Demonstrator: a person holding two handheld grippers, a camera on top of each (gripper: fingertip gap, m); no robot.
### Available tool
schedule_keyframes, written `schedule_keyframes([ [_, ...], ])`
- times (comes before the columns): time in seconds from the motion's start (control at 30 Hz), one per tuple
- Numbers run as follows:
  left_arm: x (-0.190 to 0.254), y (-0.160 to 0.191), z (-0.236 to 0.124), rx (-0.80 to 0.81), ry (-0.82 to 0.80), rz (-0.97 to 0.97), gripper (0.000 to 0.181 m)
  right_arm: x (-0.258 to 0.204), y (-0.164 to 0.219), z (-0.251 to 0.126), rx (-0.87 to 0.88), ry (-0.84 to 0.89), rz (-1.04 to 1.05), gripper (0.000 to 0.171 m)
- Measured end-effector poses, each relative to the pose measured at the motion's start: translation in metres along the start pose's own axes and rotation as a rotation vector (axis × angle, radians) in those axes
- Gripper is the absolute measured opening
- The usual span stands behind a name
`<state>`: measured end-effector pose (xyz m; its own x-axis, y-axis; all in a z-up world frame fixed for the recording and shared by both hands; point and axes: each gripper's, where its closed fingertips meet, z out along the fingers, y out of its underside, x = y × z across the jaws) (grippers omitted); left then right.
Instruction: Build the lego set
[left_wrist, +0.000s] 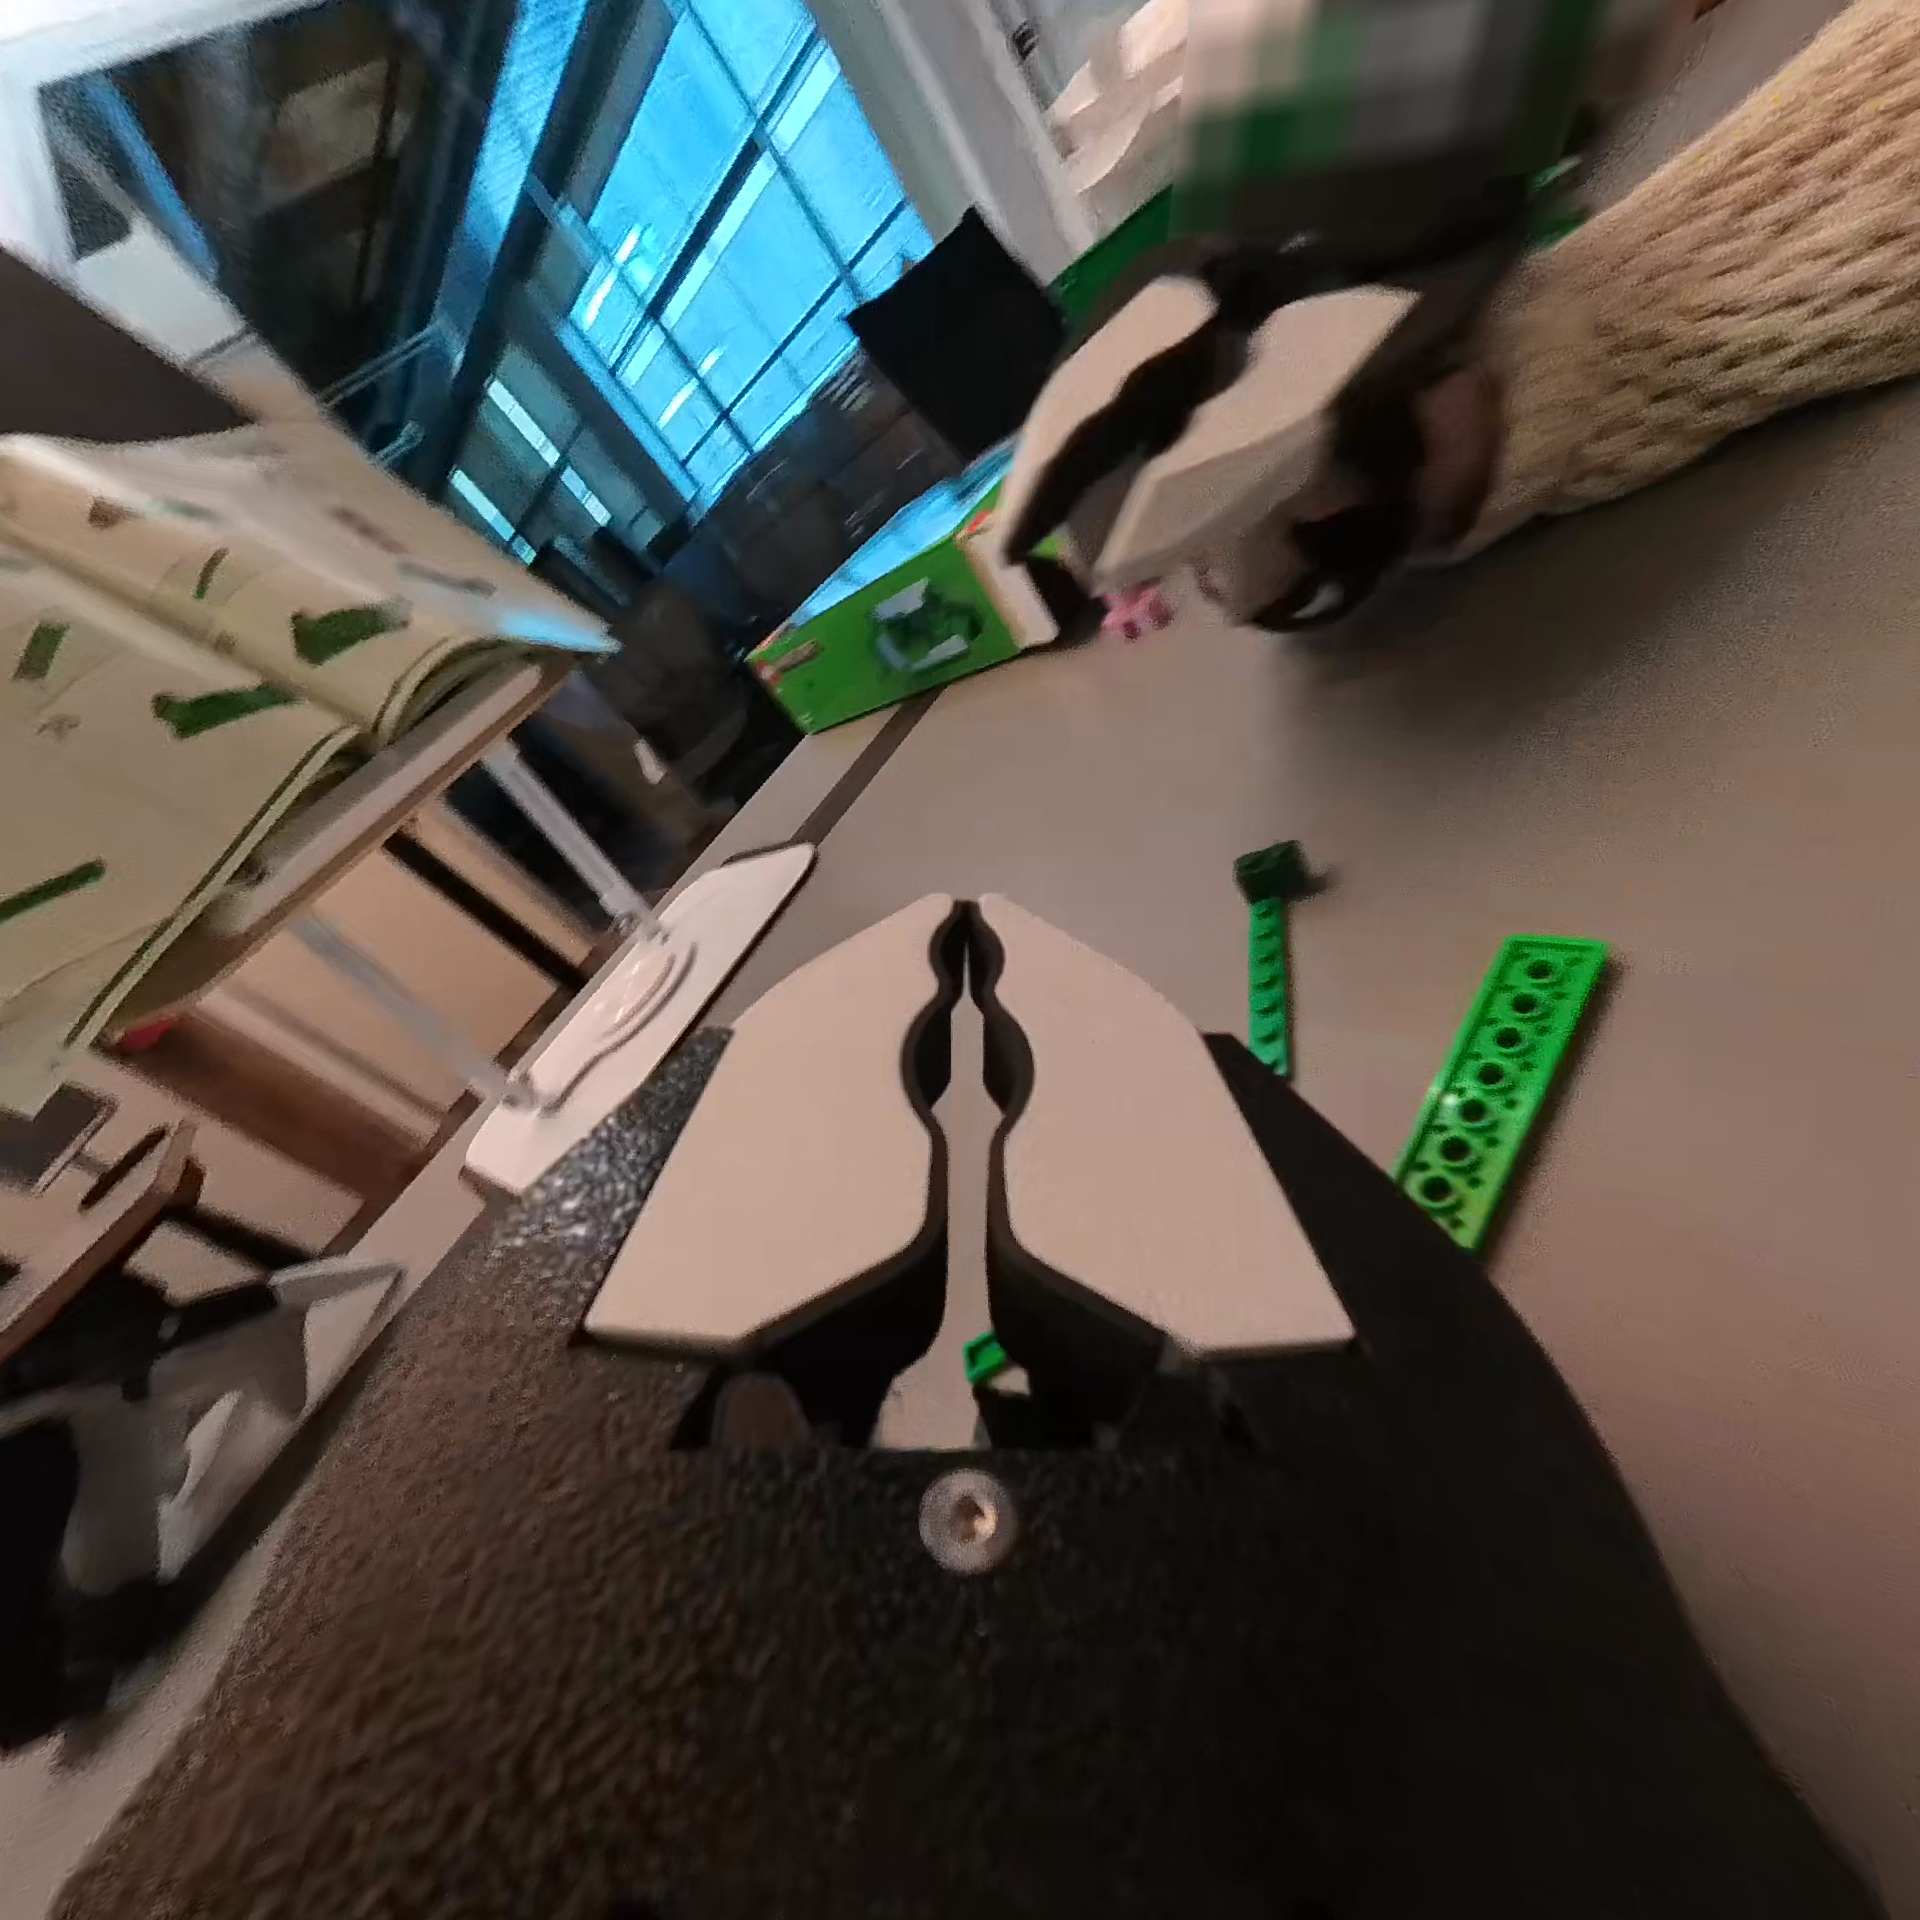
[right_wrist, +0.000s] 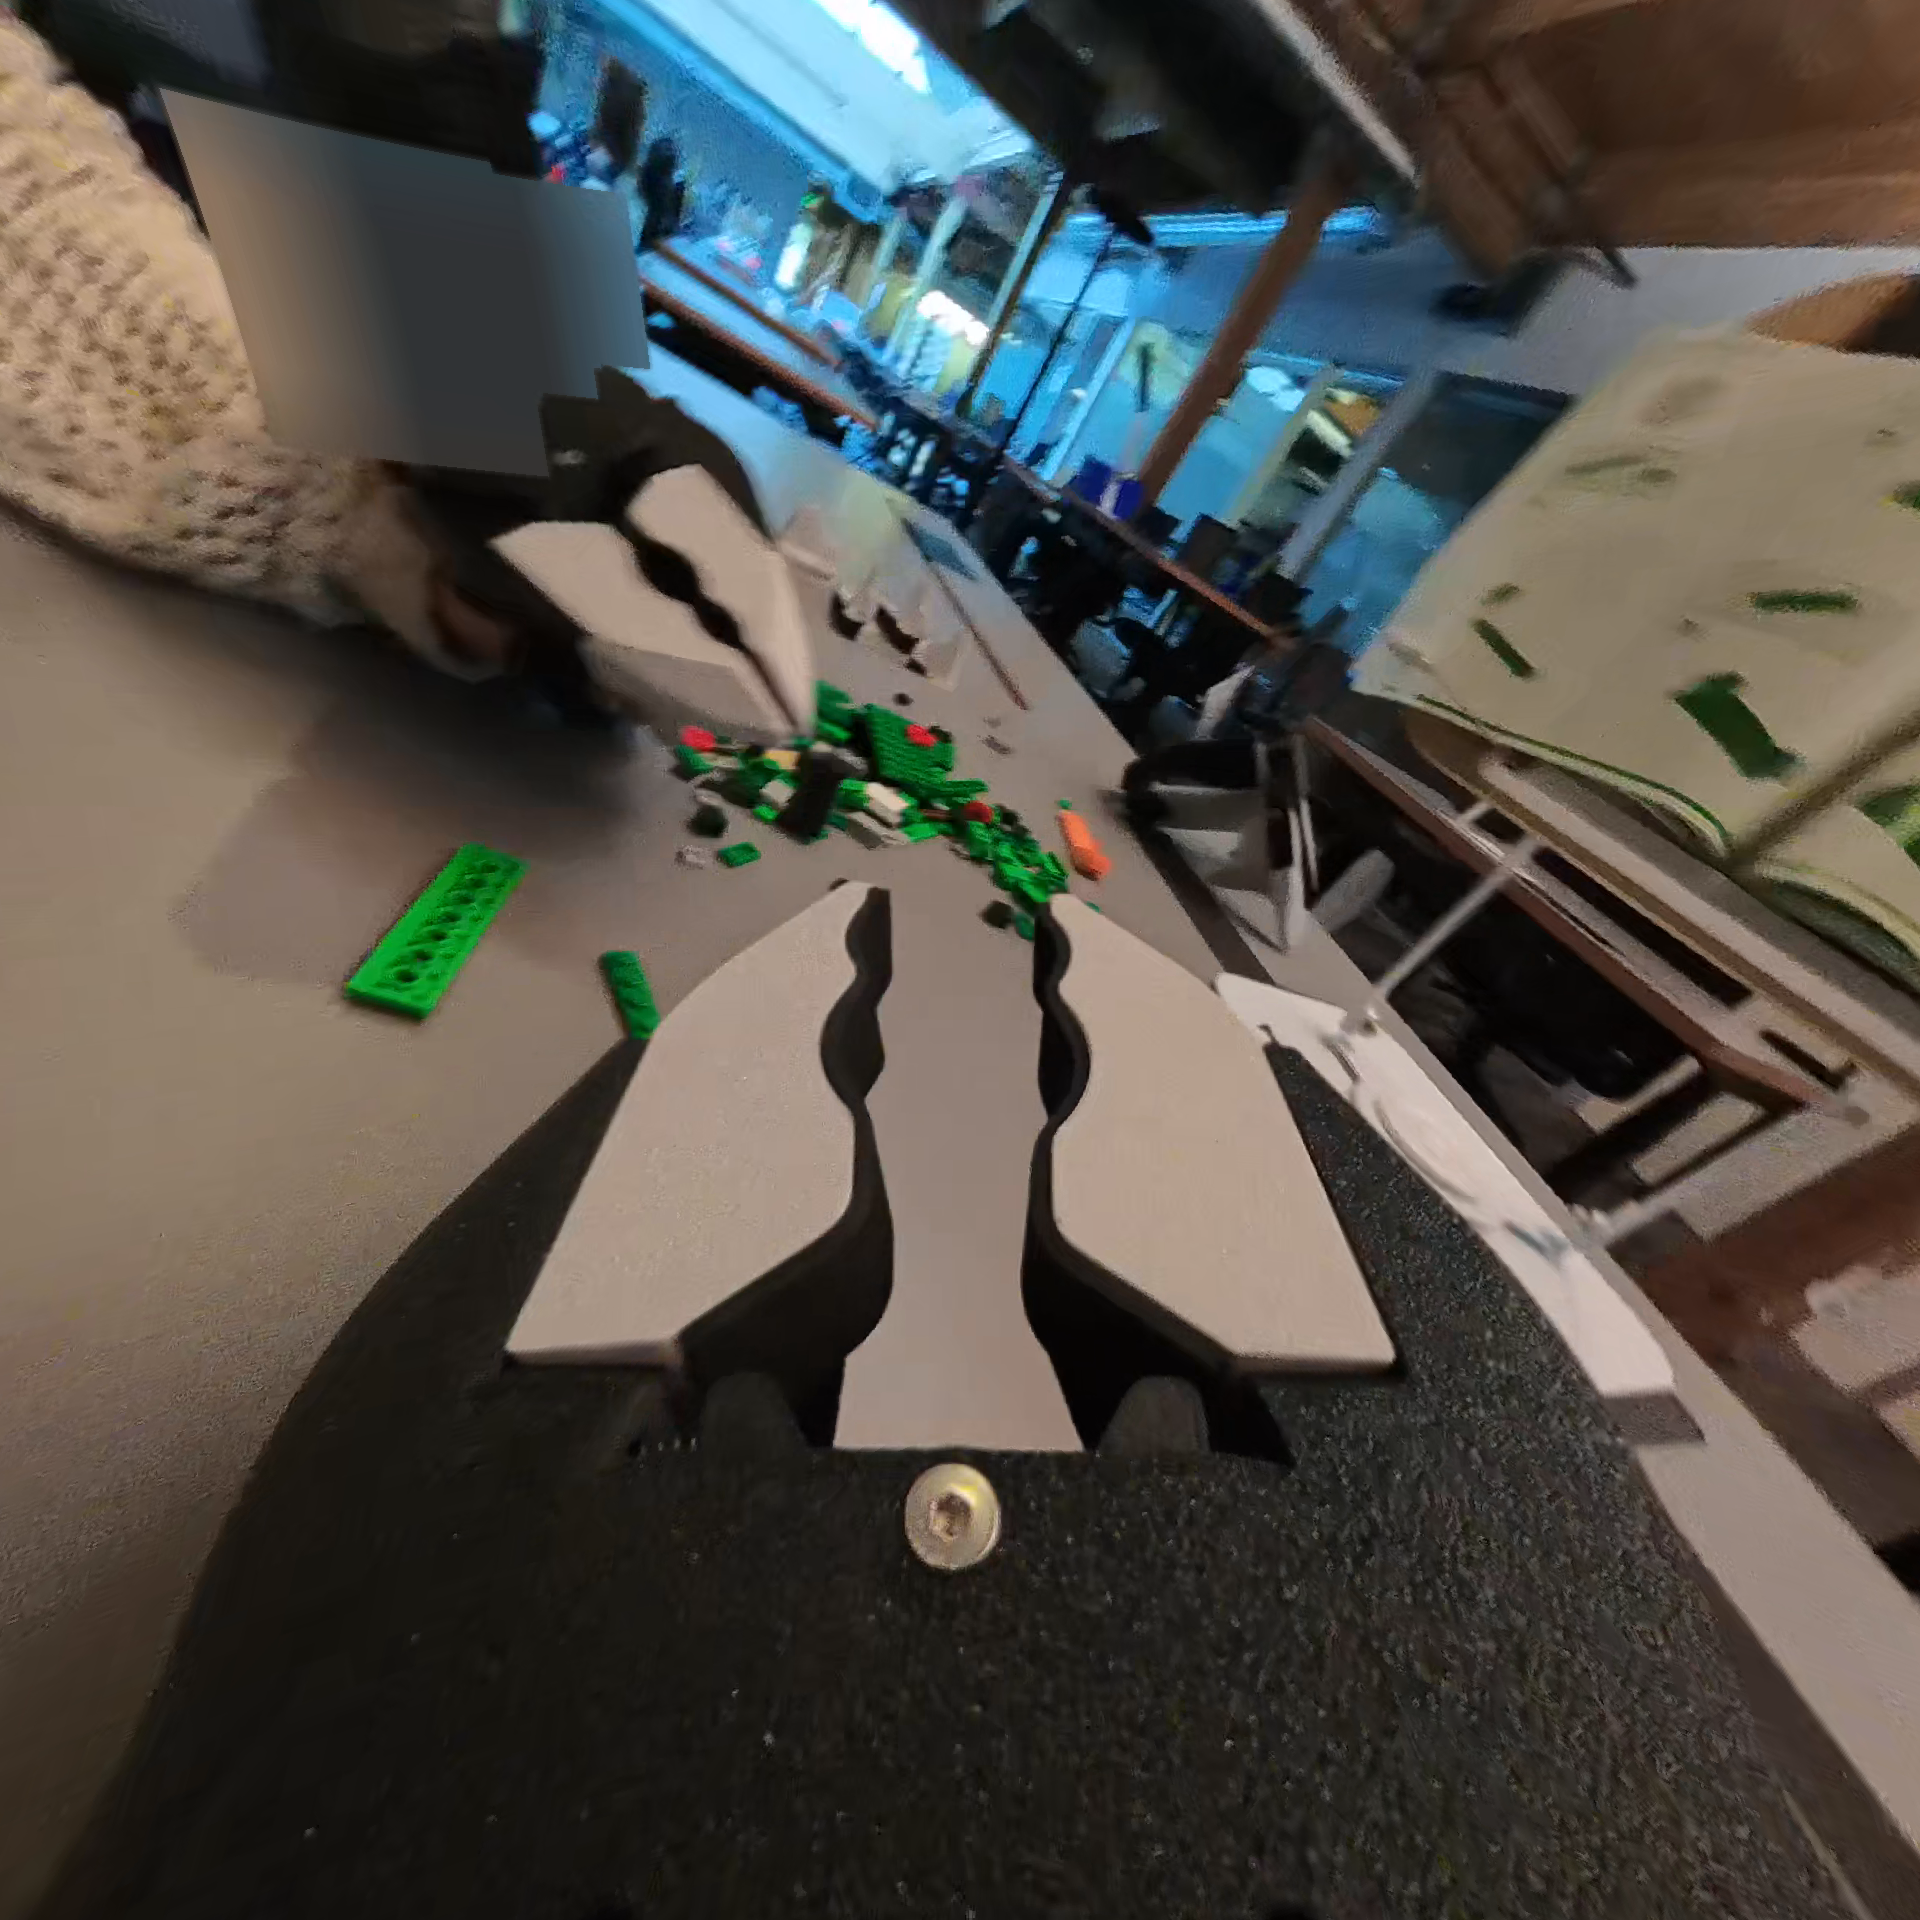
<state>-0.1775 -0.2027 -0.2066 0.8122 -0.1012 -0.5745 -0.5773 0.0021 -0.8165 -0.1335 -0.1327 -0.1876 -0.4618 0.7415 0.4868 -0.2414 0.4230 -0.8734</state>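
This looks like an open-plan office or lab. Long rows of cluttered brown-edged desks (right_wrist: 1174, 561) recede beside tall glass-paned partitions (left_wrist: 665, 343), past the grey work table (left_wrist: 1455, 831) and an open instruction booklet (right_wrist: 1662, 582) on a stand.

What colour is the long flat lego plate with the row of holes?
Bright green; the lego plate shows best in the left wrist view.
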Motion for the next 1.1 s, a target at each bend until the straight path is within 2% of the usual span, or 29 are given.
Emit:
schedule_keyframes([
  [0.07, 0.010, -0.007, -0.001, 0.040, 0.049, 0.021, 0.000, 0.016, 0.003, -0.003, 0.002, 0.069, 0.061, 0.024],
  [0.17, 0.023, -0.012, -0.005, 0.070, 0.148, -0.001, 0.000, 0.015, 0.001, -0.001, 0.029, 0.045, 0.128, 0.024],
  [0.27, 0.047, -0.010, -0.014, 0.042, 0.390, -0.082, 0.000, -0.001, 0.008, 0.005, -0.020, -0.054, 0.138, 0.024],
  [0.37, 0.069, 0.002, -0.029, -0.109, 0.651, -0.214, 0.005, -0.017, 0.015, 0.010, -0.083, -0.161, 0.139, 0.024],
  [0.57, 0.085, 0.029, -0.034, -0.321, 0.719, -0.177, 0.020, -0.040, 0.022, 0.012, -0.172, -0.311, 0.132, 0.024],
  [0.6, 0.088, 0.031, -0.034, -0.343, 0.728, -0.171, 0.019, -0.043, 0.024, 0.012, -0.189, -0.326, 0.134, 0.024],
  [0.77, 0.089, 0.032, -0.032, -0.369, 0.724, -0.201, 0.015, -0.044, 0.020, 0.010, -0.180, -0.298, 0.122, 0.027],
  [0.9, 0.085, 0.034, -0.027, -0.390, 0.677, -0.217, 0.014, -0.074, 0.013, 0.006, -0.212, -0.381, 0.113, 0.027],
  [1.0, 0.082, 0.031, -0.024, -0.384, 0.660, -0.261, 0.014, -0.095, 0.011, 0.008, -0.238, -0.383, -0.006, 0.029],
  [1.1, 0.082, 0.010, -0.025, -0.303, 0.711, -0.419, 0.014, -0.104, 0.009, 0.011, -0.247, -0.345, -0.146, 0.029],
])
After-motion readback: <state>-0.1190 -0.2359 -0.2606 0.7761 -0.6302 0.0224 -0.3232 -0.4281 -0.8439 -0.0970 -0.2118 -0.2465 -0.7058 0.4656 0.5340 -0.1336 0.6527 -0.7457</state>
